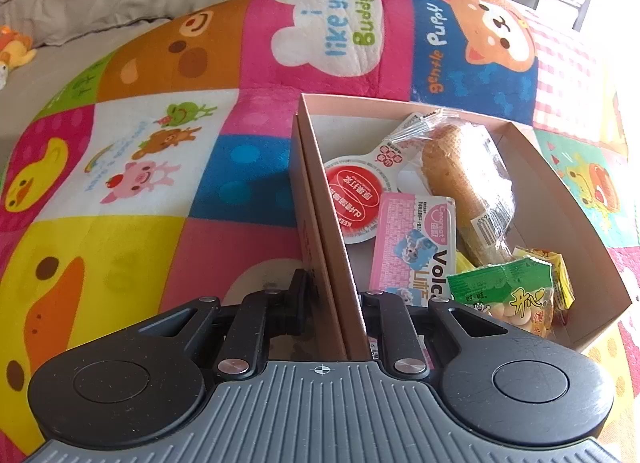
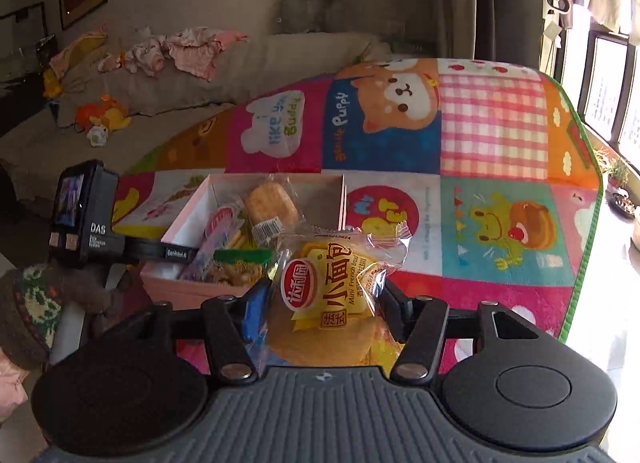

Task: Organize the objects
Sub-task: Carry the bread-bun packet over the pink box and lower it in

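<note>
A patchwork cartoon play mat (image 1: pixel 160 151) carries a shallow pink cardboard box (image 1: pixel 320 199) of packaged snacks. The left gripper (image 1: pixel 336 303) is clamped on the box's near side wall. The right gripper (image 2: pixel 324 303) grasps a wrapped mini French bread (image 2: pixel 332 303) above the mat, just before the box.
</note>
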Demonstrator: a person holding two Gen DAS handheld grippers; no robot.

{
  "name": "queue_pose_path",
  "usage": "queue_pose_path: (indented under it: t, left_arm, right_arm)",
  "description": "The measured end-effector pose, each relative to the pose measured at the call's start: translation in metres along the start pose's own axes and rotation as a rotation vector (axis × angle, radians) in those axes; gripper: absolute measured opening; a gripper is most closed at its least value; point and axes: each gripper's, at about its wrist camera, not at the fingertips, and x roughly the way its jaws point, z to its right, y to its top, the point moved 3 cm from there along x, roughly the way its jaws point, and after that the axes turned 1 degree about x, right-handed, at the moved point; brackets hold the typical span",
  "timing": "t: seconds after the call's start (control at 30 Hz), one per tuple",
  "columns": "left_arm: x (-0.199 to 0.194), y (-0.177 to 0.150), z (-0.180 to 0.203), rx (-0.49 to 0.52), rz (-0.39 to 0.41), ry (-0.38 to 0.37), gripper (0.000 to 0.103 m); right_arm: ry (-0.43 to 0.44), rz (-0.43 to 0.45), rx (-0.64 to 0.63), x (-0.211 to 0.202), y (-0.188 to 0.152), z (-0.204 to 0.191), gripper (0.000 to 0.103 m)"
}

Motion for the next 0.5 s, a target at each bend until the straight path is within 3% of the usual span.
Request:
queue_pose_path:
  t: [0.23, 0.5]
  left_arm:
    - [0.000, 0.000, -0.002, -0.017, -0.001, -0.019, 0.020]
    - [0.001, 0.000, -0.005, -0.034, 0.006, -0.042, 0.020]
  right_arm:
    - [0.064, 0.028, 0.041, 0.069, 0.063, -0.011, 0.058]
    - [0.107, -0.128, 0.193, 0.159, 0.050, 0.002, 0.060]
